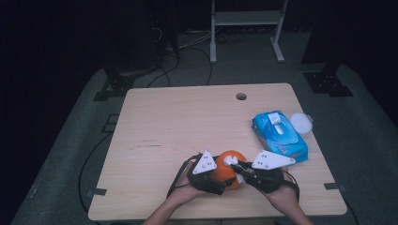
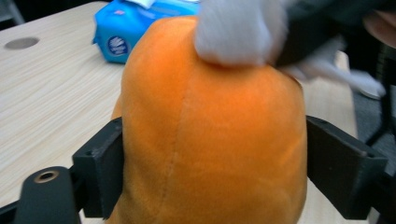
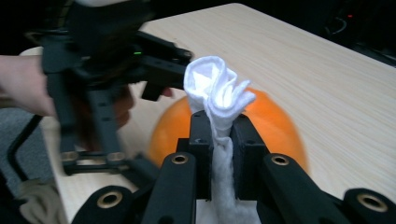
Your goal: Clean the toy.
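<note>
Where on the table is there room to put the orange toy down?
The table's whole left half and the middle up to the round hole are bare. It is crowded at the near edge, around the orange toy and both claws, and on the right by the blue wipes pack and white lid.

A blue pack of wet wipes (image 1: 279,136) lies near the right edge of the wooden table (image 1: 187,122) (its white flap facing up), a round white lid (image 1: 301,123) just beside the pack, a cable hole (image 1: 241,96) farther back from it
</note>
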A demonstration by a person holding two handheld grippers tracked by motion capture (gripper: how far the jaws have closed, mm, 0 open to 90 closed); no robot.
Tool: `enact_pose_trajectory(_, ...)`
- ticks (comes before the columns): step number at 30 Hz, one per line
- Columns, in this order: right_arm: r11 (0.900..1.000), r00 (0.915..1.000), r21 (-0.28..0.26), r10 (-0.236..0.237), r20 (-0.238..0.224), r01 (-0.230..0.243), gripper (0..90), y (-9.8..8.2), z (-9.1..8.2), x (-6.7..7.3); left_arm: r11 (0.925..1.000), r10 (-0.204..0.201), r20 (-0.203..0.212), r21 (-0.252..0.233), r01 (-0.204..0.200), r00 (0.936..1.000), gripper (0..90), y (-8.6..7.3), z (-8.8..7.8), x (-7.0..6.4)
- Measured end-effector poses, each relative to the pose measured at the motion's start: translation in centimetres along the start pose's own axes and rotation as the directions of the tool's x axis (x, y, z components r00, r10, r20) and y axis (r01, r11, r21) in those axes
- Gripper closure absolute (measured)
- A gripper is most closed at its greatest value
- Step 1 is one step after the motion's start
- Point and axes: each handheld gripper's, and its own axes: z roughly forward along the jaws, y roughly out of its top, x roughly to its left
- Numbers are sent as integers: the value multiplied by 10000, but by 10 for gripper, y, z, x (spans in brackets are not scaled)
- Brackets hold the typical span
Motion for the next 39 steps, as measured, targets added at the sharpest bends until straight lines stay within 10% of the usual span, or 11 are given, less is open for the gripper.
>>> enact_pose_trajectory(6,9987,9977,-11,508,447,-508,796,-6,-11,-21,9997,248,206,-67,-247,9995,157,1,1,-3)
enact_pose_trajectory(15,9992,9996,305,-257,101,254,797,4,-5,-2,9971,755,441,-34,-754,9962,153,-1,1,-8)
enact_pose_trajectory(23,9950,9953,270,964,-122,-961,796,-4,-12,-26,9947,1029,721,-63,-1028,9921,187,0,4,-12)
enact_pose_trajectory(28,9984,9990,506,273,-367,-254,794,6,-8,-7,9896,1437,733,6,-1441,9869,214,-2,4,-17)
enact_pose_trajectory(33,9953,9972,669,673,324,-693,793,-3,-10,-28,9899,1421,811,-153,-1413,9865,226,-3,5,-14)
enact_pose_trajectory(39,9934,9971,859,765,-26,-760,800,-3,-16,-25,9944,1052,695,-181,-1042,9920,217,-2,9,-13)
